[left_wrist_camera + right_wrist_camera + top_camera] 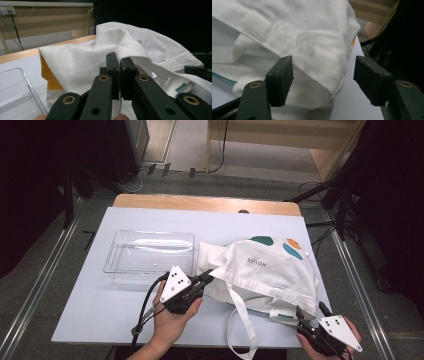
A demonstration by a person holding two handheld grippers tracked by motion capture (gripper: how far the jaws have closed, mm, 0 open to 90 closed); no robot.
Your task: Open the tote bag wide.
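Note:
A white fabric piece [260, 270] with long straps and teal and orange patches lies rumpled on the right half of the table. My left gripper [207, 279] sits at its left edge, jaws shut on a fold of the white fabric [80, 65]; in the left gripper view the gripper [119, 65] pinches the cloth between its pads. My right gripper [311, 312] is at the fabric's near right corner. In the right gripper view that gripper [323, 70] is open, and a hanging corner of the fabric [307, 37] sits between the jaws without either pad pressing it.
A clear plastic box [150, 234] stands to the left of the fabric, close to my left gripper; its wall [15, 95] is seen in the left gripper view. A strap [242, 325] trails toward the table's front edge. The pale table [100, 320] ends just beyond my right gripper.

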